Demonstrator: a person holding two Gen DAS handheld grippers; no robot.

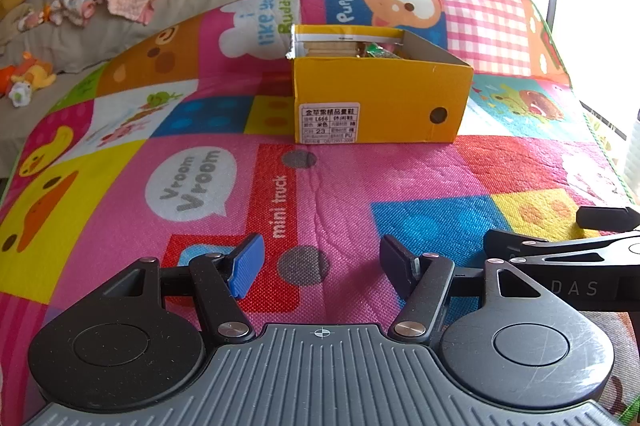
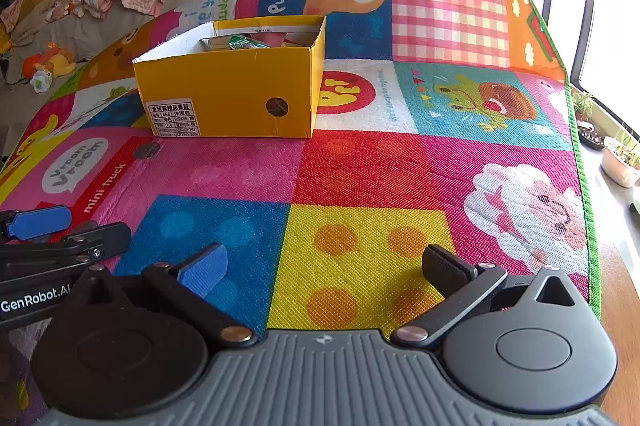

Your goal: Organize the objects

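A: Holding nothing, the left gripper [image 1: 320, 266] and right gripper [image 2: 324, 266] both gape wide, low over the mat [image 2: 360, 170]

B: And the box [image 1: 380, 98]?

A: Well ahead, items [image 1: 344, 49] already inside; I see nothing loose on the mat. Best to scan its edges before reaching, jaws kept wide

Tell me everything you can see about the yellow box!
The yellow box is an open cardboard shoebox with no lid on it, white inside. On its near end there is a white printed label and a small round hole. It sits flat and upright on the colourful play mat, and neither gripper touches it. Inside are snack packets: a pack of pale biscuits leaning against the far wall and something green beside it.
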